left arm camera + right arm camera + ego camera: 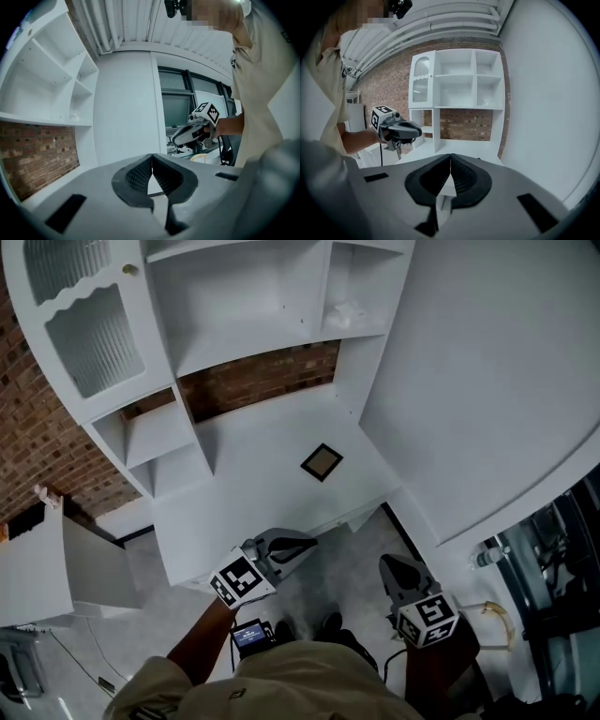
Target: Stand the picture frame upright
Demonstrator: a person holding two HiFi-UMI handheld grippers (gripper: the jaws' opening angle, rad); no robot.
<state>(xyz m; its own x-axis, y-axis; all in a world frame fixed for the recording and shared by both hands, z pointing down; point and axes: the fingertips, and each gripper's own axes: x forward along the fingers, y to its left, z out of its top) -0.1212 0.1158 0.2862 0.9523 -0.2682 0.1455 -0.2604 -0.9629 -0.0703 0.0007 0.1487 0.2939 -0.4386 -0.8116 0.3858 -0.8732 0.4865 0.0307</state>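
- The picture frame [322, 462] lies flat on the white counter [253, 484], near its right end and turned cornerwise to the edge. It has a dark border and a tan middle, and it is too small to tell what it holds.
- Neither claw touches the frame, and both are well short of it, off the counter's near edge.
- The left claw [309, 542] points towards the counter. In the left gripper view its jaws are pressed together at the tips with nothing between them.
- The right claw [386, 563] hangs over the floor further right. In the right gripper view its jaws are likewise closed and empty.
- Each gripper view shows the other gripper held in a hand, and the frame cannot be made out clearly in either.
- The shelf unit [253, 296] rises behind the counter and is cut off at the top, with a brick wall [262, 376] showing through its open back.
- A ribbed-glass door [94, 334] stands at the left.
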